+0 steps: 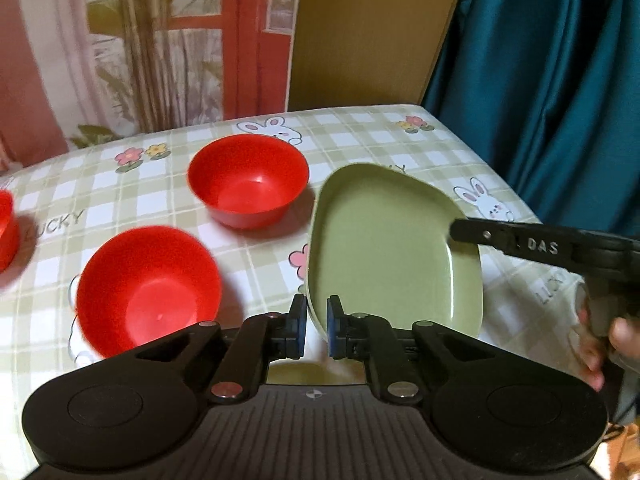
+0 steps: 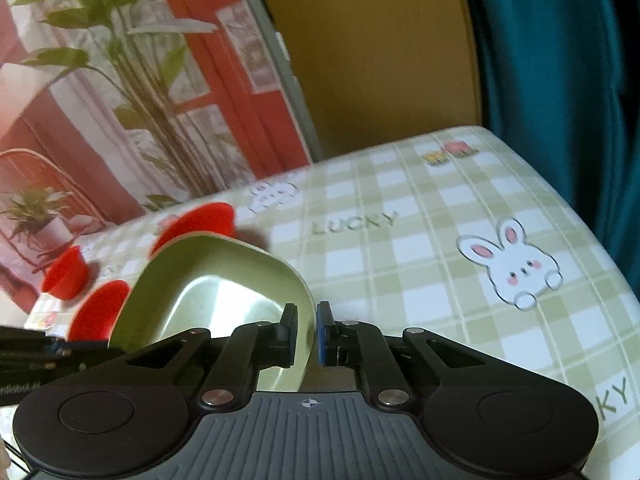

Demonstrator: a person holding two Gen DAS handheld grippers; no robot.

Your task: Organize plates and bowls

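Observation:
A green squarish plate (image 1: pixel 384 248) is tilted above the checked tablecloth (image 1: pixel 120 184). My left gripper (image 1: pixel 317 330) is shut on its near rim. My right gripper (image 2: pixel 307 334) is shut on the plate's opposite rim; the plate shows in the right wrist view (image 2: pixel 208 280), and the right gripper's finger reaches in from the right in the left wrist view (image 1: pixel 520 240). Two red bowls stand on the table left of the plate, one farther (image 1: pixel 248 180) and one nearer (image 1: pixel 148 288). A third red bowl (image 1: pixel 6 232) sits at the left edge.
The table's far edge meets a printed backdrop with plants (image 1: pixel 140 40) and a brown board (image 1: pixel 368 32). A teal curtain (image 1: pixel 540 80) hangs at the right. In the right wrist view the tablecloth (image 2: pixel 440 240) stretches right of the plate, with red bowls (image 2: pixel 200 220) behind it.

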